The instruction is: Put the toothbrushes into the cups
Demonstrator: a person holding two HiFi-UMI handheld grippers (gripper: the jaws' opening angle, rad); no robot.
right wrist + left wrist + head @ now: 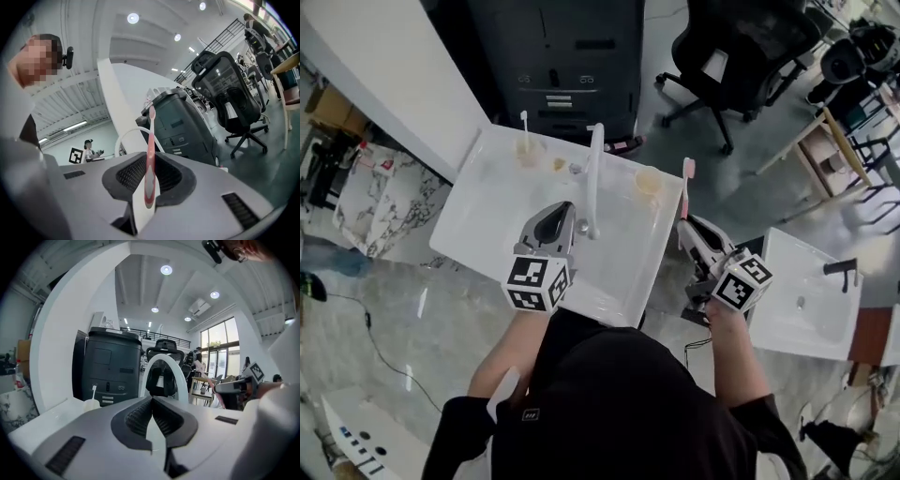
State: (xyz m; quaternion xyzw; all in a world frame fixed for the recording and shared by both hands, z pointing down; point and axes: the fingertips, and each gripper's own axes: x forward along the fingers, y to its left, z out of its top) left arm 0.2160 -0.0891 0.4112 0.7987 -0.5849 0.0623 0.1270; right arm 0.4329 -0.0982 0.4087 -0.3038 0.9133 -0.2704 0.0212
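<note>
A white basin top (497, 220) carries a tall white faucet (594, 178) in its middle. On the far left of it a clear cup (528, 152) holds a white toothbrush (524, 125); the same cup (91, 403) shows in the left gripper view. A second cup (649, 180) stands empty to the faucet's right. My left gripper (559, 217) hovers over the basin just left of the faucet, shut with nothing in it (152, 401). My right gripper (687, 228) is at the basin's right edge, shut on an upright pink toothbrush (686, 187) (150, 154), just right of the empty cup.
A black cabinet (567, 66) stands behind the basin, with a black office chair (741, 42) to its right. Another white basin (811, 300) lies at the right. A white partition (384, 66) runs along the left. The faucet arch (165, 363) rises straight ahead of my left gripper.
</note>
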